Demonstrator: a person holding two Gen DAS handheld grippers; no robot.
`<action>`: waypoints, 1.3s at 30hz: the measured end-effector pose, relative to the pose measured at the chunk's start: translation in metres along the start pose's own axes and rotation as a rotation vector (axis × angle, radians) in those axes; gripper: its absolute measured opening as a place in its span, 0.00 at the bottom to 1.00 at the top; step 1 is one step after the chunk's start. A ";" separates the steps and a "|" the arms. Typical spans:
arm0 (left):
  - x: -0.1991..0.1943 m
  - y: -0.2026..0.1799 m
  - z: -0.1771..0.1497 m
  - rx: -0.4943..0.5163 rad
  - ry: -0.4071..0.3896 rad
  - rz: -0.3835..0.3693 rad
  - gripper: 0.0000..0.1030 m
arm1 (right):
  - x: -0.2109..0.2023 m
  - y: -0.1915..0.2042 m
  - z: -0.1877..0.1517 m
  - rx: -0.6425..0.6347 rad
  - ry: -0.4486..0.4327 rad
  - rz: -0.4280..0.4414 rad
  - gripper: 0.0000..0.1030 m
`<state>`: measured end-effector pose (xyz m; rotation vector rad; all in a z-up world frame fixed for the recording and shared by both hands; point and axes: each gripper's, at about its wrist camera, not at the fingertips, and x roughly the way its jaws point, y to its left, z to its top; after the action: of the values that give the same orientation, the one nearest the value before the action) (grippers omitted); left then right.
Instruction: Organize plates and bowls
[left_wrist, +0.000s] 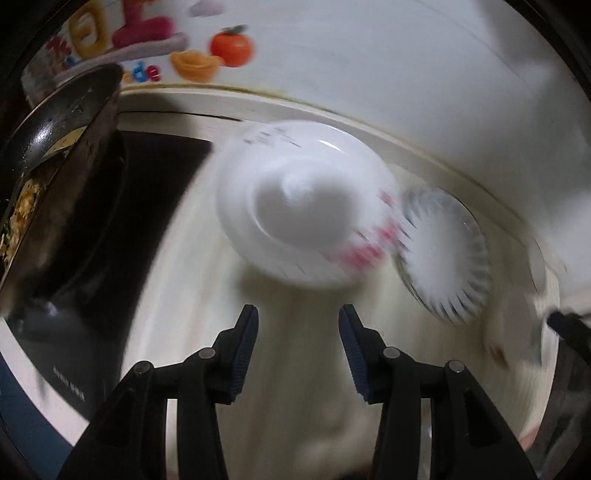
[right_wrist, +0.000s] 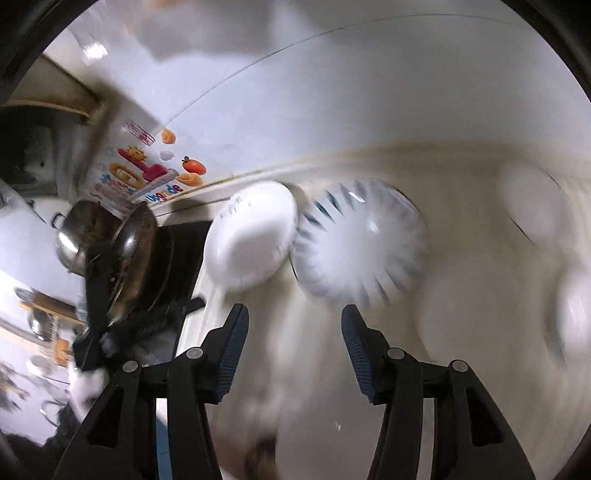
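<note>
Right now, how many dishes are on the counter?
4 that I can make out: a white plate beside the stove, a striped plate touching it, and two blurred white dishes far right. Blur may hide others.

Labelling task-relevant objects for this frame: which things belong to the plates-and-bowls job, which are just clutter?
Job:
- white plate with red marks on its rim
- blue-striped plate beside it
- blurred white dishes at far right
- left gripper, right gripper, jaws open and empty

Lying about:
- wok with food
- black cooktop
- wall sticker
</note>
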<state>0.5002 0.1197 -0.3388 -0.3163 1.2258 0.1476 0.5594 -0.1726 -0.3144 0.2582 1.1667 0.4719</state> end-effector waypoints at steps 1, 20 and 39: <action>0.010 0.007 0.009 -0.016 0.000 0.018 0.42 | 0.028 0.007 0.019 -0.013 0.015 -0.001 0.54; 0.096 0.048 0.043 -0.118 0.084 -0.029 0.32 | 0.261 0.038 0.135 -0.187 0.157 -0.141 0.20; 0.042 0.033 0.031 -0.040 0.006 -0.069 0.32 | 0.179 0.024 0.095 -0.135 0.128 -0.049 0.17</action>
<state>0.5328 0.1578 -0.3742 -0.3939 1.2176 0.1124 0.6978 -0.0606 -0.4142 0.0840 1.2572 0.5278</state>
